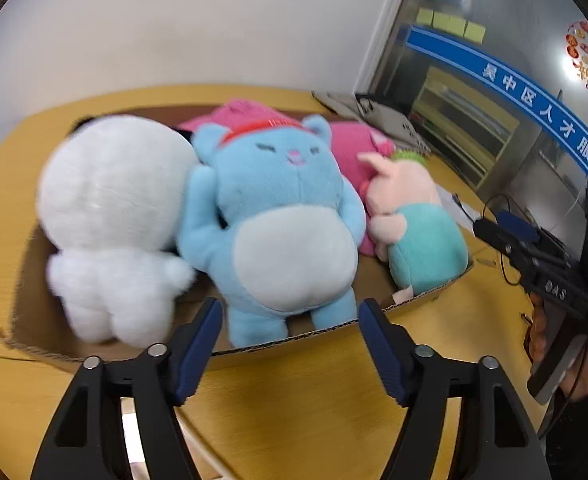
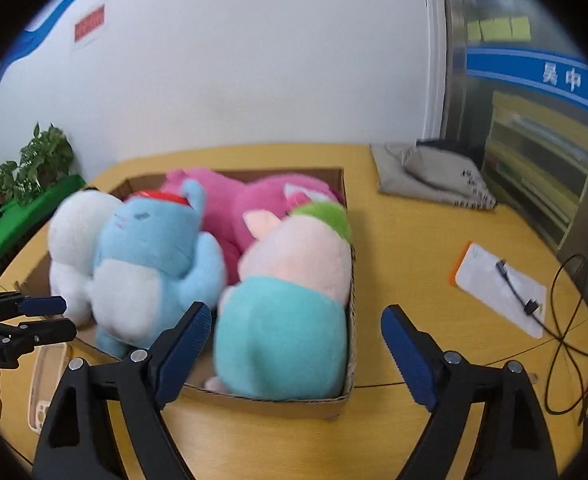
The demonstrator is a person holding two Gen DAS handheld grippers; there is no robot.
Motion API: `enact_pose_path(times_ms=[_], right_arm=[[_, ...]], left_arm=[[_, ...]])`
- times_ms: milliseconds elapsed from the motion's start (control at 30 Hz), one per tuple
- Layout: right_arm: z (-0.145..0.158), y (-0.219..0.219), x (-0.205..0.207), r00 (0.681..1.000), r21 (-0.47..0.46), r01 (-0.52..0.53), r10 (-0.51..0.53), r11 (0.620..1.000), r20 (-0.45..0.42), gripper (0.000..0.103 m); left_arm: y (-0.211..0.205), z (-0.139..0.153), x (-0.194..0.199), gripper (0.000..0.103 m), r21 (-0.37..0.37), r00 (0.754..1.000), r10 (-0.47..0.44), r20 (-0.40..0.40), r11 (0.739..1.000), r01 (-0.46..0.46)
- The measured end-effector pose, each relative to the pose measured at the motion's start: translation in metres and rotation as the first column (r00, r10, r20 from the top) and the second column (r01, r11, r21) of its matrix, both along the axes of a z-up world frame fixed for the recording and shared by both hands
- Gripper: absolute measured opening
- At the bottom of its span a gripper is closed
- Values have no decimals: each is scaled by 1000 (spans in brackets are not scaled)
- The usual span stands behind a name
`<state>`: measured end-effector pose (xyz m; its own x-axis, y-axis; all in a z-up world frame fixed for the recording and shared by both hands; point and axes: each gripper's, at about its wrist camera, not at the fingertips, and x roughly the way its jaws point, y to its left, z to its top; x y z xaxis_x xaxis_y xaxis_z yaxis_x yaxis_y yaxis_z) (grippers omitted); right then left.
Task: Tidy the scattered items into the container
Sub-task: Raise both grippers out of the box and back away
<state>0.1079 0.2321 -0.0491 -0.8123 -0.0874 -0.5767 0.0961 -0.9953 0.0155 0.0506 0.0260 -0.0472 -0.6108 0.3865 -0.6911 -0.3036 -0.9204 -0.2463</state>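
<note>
A cardboard box (image 1: 317, 330) (image 2: 286, 402) on the wooden table holds several plush toys. A white plush (image 1: 110, 216) (image 2: 74, 240) sits at the left, a blue bear with a red headband (image 1: 282, 216) (image 2: 150, 256) beside it, a pink plush (image 1: 353, 148) (image 2: 262, 200) behind, and a pink pig in a teal outfit (image 1: 417, 224) (image 2: 286, 312) at the right. My left gripper (image 1: 290, 344) is open and empty just in front of the blue bear. My right gripper (image 2: 295, 352) is open and empty in front of the pig.
A grey folded bag (image 2: 429, 176) lies at the table's back right. A white pad with an orange edge (image 2: 497, 284) and black cables (image 2: 565, 320) lie at the right. A phone in a pale case (image 2: 42, 392) lies left of the box. A potted plant (image 2: 30, 164) stands at far left.
</note>
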Motion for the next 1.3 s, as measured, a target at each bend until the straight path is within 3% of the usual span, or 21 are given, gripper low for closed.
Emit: enact_pose_path(times_ms=[100, 200, 400, 633, 733, 867, 933, 967, 1100, 1300], right_arm=[[7, -19, 17, 998, 4, -59, 59, 998, 5, 87], [4, -38, 21, 996, 21, -92, 91, 996, 22, 87], [-23, -58, 10, 993, 25, -88, 86, 996, 81, 87], [-30, -55, 15, 993, -18, -68, 70, 998, 91, 87], [-23, -54, 23, 996, -34, -56, 58, 998, 70, 87], [-11, -56, 38, 998, -2, -50, 50, 999, 35, 87], [-6, -55, 45, 999, 18, -33, 32, 999, 17, 87], [-4, -54, 48, 1000, 27, -18, 17, 999, 8, 87], [1, -50, 57, 999, 40, 35, -34, 999, -15, 87], [7, -49, 72, 998, 56, 61, -60, 997, -31, 87]], left_arm=[[-26, 2, -7, 94, -14, 998, 66, 7, 998, -66], [-44, -24, -29, 90, -35, 990, 85, 111, 996, -81], [-39, -34, -27, 89, -114, 993, 79, 92, 991, -69], [-34, -34, -20, 90, -105, 994, 64, 88, 993, -54], [-42, -30, -21, 90, -67, 992, 91, 85, 994, -85], [-53, -6, -2, 91, -66, 978, 208, -9, 976, -208], [-55, 12, 16, 96, -52, 965, 251, -73, 966, -255], [-55, 20, 25, 103, -42, 958, 266, -103, 961, -272], [-49, 44, 62, 103, -32, 939, 284, -194, 955, -296], [-38, 42, 96, 103, -42, 952, 244, -186, 966, -256]])
